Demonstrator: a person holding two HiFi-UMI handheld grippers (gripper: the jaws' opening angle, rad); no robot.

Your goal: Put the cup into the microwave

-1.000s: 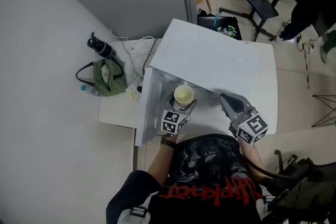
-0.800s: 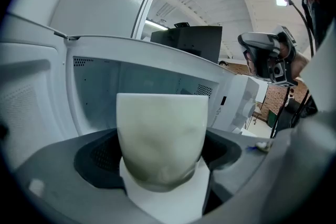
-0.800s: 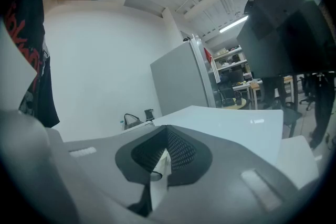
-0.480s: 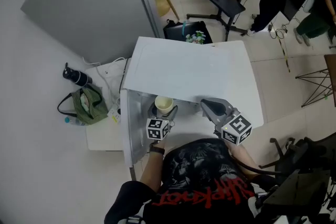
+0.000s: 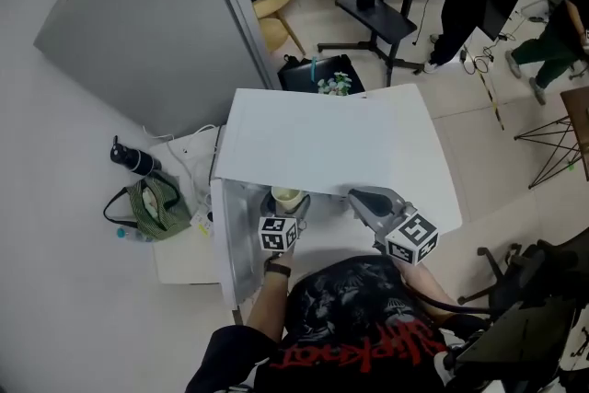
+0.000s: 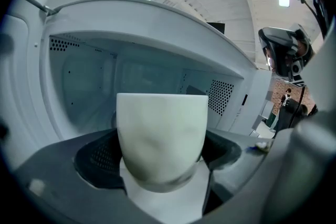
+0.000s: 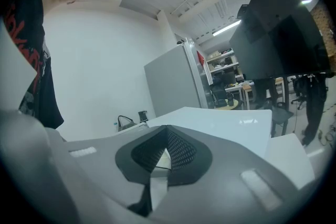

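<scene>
**Left claw** (image 6: pixel 161 176): shut on the cup (image 6: pixel 161 134), one dark pad pressed to each side of its lower wall. The cup is pale and upright. Its base is hidden behind the claw body, so it cannot be told whether the cup rests on anything.

**Cup position:** at the mouth of the microwave (image 5: pixel 322 138), in front of the pale cavity with perforated side walls. In the head view only the cup's rim shows, just below the microwave's top edge. The door (image 5: pixel 228 239) stands open at the left, seen edge-on.

**Right claw** (image 7: pixel 156 159): narrow, its pads almost meeting, with nothing between them. It is held just beside the microwave's front right.

**Surroundings:** a bag (image 5: pixel 150 203) and a bottle (image 5: pixel 132 158) lie on the low surface (image 5: pixel 179 258) left of the microwave. The bag's contents are too small to make out.
</scene>
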